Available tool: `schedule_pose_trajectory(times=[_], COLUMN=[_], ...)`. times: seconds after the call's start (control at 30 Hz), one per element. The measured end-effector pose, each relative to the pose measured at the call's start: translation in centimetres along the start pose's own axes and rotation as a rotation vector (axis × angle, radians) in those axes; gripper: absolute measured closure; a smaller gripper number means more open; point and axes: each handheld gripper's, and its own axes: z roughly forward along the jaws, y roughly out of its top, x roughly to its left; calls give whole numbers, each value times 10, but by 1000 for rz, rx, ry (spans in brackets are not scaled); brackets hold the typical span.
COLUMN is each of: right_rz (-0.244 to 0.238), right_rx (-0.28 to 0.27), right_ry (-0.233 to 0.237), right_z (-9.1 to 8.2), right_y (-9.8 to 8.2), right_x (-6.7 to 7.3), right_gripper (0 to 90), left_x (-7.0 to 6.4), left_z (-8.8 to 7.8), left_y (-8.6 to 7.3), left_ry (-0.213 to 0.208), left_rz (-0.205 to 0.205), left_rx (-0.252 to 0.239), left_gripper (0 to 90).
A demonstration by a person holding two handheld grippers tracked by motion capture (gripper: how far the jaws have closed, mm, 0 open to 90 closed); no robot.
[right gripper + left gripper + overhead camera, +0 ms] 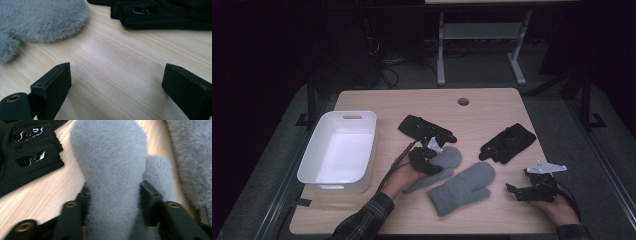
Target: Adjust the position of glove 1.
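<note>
The left claw (432, 156) sits near the middle of the light wooden tabletop (492, 102), its jaws closed around the upper grey mitten (451, 157). In the left gripper view the fluffy mitten (112, 170) fills the gap between the two jaws, whose pads press into its pile on both sides, so the mitten is gripped, with the jaws set part-way wide. This mitten lies on the tabletop, its rounded end pointing away from the person.

Just beside it, toward the person's right, lies the second grey mitten (464, 187), larger in view and flat on the wood; the two mittens touch or nearly touch along their edges. Just behind the left claw lies a black glove (422, 127) with small pale markings, close enough to crowd the claw's far side. A second black glove (508, 142) lies well apart to the right.

The right claw (518, 191) rests low at the near right edge, its jaws standing wide apart with only bare wood between them; the second mitten's edge (40, 20) and the black glove (162, 15) lie ahead of it.

A white plastic bin (362, 120) stands at the left of the tabletop.
</note>
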Motion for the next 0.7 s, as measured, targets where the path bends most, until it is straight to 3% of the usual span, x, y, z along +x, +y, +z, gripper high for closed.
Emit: schedule_pose_trajectory(times=[0.13, 0.7], right_rz=[0, 0], right_rx=[0, 0], right_ry=[0, 0], right_z=[0, 0], right_y=[0, 0], right_x=[0, 0], right_gripper=[86, 86], left_x=[4, 2], left_z=[-6, -47], left_y=[0, 21], left_ry=[-20, -62], left_rz=[-57, -159], left_rx=[-11, -21], left_gripper=[682, 734])
